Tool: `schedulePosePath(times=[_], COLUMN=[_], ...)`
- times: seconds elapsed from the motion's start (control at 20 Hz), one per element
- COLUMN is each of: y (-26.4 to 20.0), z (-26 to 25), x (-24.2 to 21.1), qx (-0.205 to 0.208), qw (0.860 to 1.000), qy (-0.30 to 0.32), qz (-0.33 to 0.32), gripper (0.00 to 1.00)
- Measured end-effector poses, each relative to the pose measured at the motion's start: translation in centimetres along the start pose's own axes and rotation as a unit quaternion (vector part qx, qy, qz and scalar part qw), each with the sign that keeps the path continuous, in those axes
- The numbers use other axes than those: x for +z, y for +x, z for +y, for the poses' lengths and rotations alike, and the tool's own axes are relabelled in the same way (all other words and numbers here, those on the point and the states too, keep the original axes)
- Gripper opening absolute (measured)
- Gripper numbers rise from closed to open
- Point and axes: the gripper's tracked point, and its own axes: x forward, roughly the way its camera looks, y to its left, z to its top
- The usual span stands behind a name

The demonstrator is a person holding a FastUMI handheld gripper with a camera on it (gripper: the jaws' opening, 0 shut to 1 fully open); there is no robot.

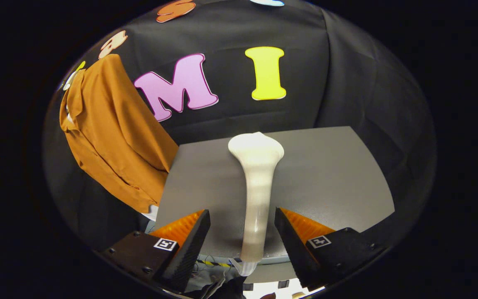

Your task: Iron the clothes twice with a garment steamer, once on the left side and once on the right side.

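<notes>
A white garment steamer (257,178) lies on the grey table (330,174), its wide head pointing away from me and its slim handle running back between my fingers. My gripper (242,214) is open around that handle. A gap shows on the left side, and the right finger sits very close to the handle. An orange-brown shirt (110,133) hangs against the black cloth wall, beyond the table's left edge and off to the left of my fingers.
The table's near edge runs just under my fingers, with cables (214,263) and dark clutter below it. The black cloth wall (347,83) closes off the back and right of the table.
</notes>
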Motion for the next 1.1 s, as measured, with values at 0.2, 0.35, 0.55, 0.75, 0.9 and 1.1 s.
schedulePosePath(times=[0.2,0.35,0.55,0.75,0.9,1.1], y=[2.6,4.4,4.1,3.6,1.8,-2.3], z=[-1.4,-1.9,-1.6,-2.3,-2.5,-2.3], x=[-0.6,-1.6,-0.9,-0.7,0.0,2.1], qx=[-0.002,-0.005,0.028,0.017,-0.005,-0.025], qw=[0.999,0.998,0.998,0.997,0.996,0.99], qy=[0.015,0.028,0.05,0.073,0.065,0.052], qz=[0.033,0.051,0.025,-0.015,-0.062,-0.127], gripper=[0.94,0.69,0.33,0.23,0.23,0.23])
